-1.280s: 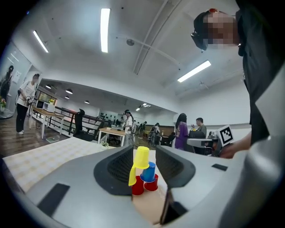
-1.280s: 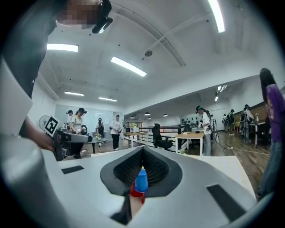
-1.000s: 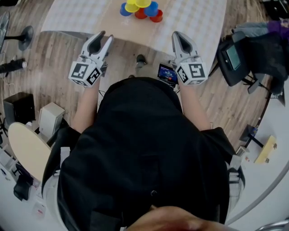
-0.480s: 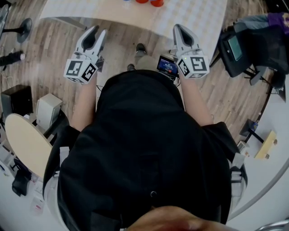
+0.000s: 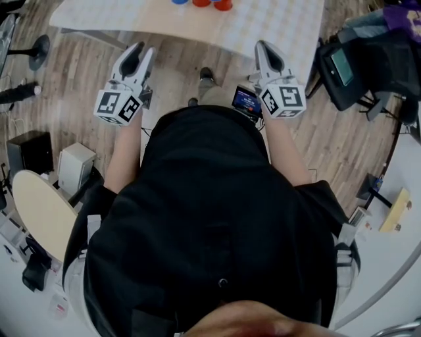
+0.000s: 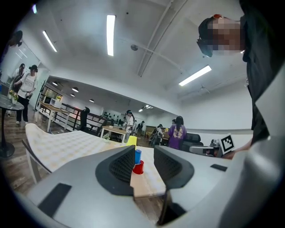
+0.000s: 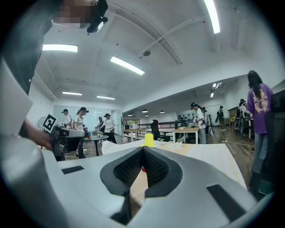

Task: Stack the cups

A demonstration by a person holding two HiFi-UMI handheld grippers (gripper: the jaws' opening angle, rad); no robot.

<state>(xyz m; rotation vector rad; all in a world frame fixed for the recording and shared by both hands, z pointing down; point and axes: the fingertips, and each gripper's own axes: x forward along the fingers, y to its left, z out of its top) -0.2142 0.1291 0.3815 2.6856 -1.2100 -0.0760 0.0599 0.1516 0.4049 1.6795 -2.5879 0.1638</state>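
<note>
Several cups stand in a cluster on the table (image 5: 276, 26), cut off by the top edge of the head view: a blue cup (image 5: 178, 1) and red cups (image 5: 222, 5). In the left gripper view I see a yellow cup (image 6: 132, 140), a blue cup (image 6: 137, 155) and a red cup (image 6: 138, 167) far ahead. My left gripper (image 5: 137, 51) hangs over the floor short of the table, shut to a narrow slit and holding nothing. My right gripper (image 5: 263, 47) is level with it, shut and empty. The right gripper view shows the yellow cup (image 7: 148, 140) above the pads.
A black chair with a bag (image 5: 355, 72) stands at the right of the table. A round beige top (image 5: 39, 210), a black box (image 5: 29, 151) and a white box (image 5: 75, 164) sit on the floor at the left. Several people stand far off.
The left jaws have closed from a clear V to a slit. Both grippers have drawn back from the table, and the cups have slid to the picture's top edge.
</note>
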